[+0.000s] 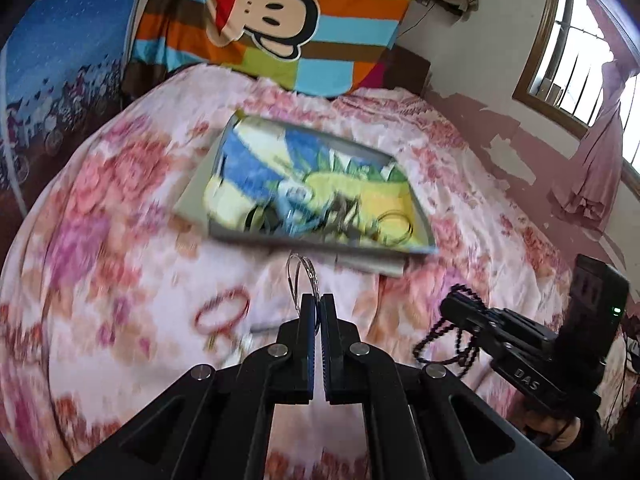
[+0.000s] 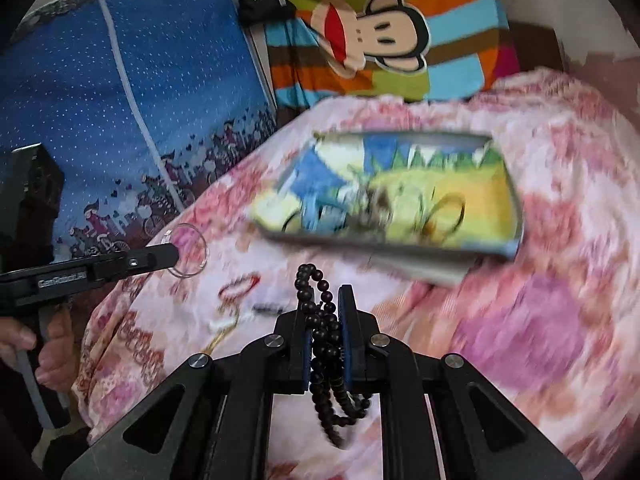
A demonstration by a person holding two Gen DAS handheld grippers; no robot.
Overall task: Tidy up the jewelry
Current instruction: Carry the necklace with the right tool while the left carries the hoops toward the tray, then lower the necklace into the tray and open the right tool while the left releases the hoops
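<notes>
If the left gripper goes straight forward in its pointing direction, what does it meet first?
Probably the near rim of the tray. The left gripper, shut on a clear bangle, points at it; depth is unclear.

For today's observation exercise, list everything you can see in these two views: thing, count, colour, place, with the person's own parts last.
Tray: one, grey rim, cartoon-print lining, on the bed ahead of both grippers; holds a blurred pile of jewelry.
Bangles: thin, silvery-clear, count unclear, pinched in the left gripper.
Bead string: one, dark, clamped in the right gripper, loops hanging below.
Red bracelet: one, lying on the bedspread, outside the tray.
Bedspread: one, pink floral, covering the bed.
Monkey blanket: one, striped, at the bed's head.
Blue curtain: one, beside the bed.
Window: one, wooden frame, on the wall.
Left gripper: black, shut.
Right gripper: black, shut.
Hand: holding the left gripper's handle.
</notes>
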